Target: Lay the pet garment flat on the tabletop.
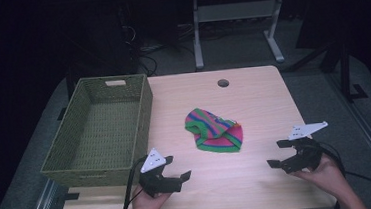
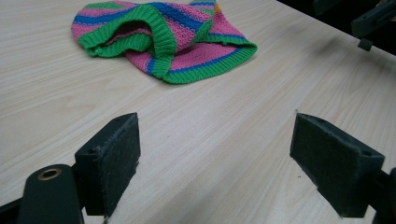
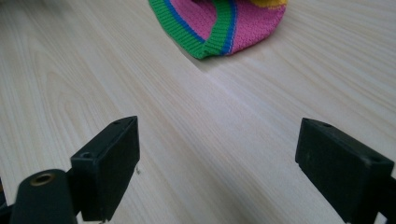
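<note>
A striped knit hat (image 1: 214, 131) in pink, green and blue lies crumpled at the middle of the light wooden table (image 1: 253, 99). In the left gripper view the hat (image 2: 163, 39) lies ahead with its green ribbed rim facing me; the right gripper view has the hat's (image 3: 219, 23) edge at the top. My left gripper (image 1: 176, 168) hovers near the front edge, left of the hat, jaws wide open and holding nothing. To the hat's right and nearer the front, my right gripper (image 1: 276, 153) is open too, with bare table between its pads (image 3: 107, 168).
A green woven basket (image 1: 102, 128) with nothing in it stands along the table's left side, just behind my left gripper. A round cable hole (image 1: 223, 83) is at the table's back. Table legs and cables stand on the dark floor beyond.
</note>
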`<state>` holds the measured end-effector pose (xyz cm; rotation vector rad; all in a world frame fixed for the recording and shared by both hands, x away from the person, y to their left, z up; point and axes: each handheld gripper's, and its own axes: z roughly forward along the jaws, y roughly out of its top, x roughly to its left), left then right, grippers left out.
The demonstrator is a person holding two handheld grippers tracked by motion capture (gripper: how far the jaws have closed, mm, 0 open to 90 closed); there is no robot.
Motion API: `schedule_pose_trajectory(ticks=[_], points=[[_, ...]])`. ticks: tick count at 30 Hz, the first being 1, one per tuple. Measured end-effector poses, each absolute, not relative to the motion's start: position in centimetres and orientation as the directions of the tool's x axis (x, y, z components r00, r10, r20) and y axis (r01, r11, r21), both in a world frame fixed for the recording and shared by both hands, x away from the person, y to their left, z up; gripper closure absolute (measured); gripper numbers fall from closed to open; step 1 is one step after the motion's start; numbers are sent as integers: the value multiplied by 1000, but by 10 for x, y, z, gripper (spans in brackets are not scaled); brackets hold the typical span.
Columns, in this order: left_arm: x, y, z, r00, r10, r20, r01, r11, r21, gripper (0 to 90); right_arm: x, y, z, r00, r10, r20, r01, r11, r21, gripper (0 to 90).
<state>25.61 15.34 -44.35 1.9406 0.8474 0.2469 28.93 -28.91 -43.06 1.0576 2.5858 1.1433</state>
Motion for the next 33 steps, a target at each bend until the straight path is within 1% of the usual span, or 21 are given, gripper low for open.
schedule_pose_trajectory(ticks=[7, 16, 18, 25, 28, 33], points=[[255, 153, -443, 742, 648, -171, 452, -295, 842, 157, 301, -278, -421, -785, 599, 161, 522, 498, 693, 132], [257, 151, -444, 747, 645, -163, 448, -306, 840, 157, 323, -257, -410, -808, 566, 166, 519, 550, 654, 133], [257, 152, -444, 751, 642, -153, 440, -314, 841, 157, 328, -254, -407, -809, 567, 153, 517, 563, 645, 133], [259, 157, -443, 741, 648, -177, 452, -285, 846, 157, 349, -242, -394, -823, 541, 171, 506, 562, 655, 135], [259, 158, -442, 736, 655, -173, 451, -283, 847, 157, 357, -233, -389, -832, 530, 165, 495, 573, 653, 137], [260, 157, -444, 734, 656, -177, 457, -285, 843, 157, 370, -223, -382, -838, 513, 184, 493, 570, 657, 139]])
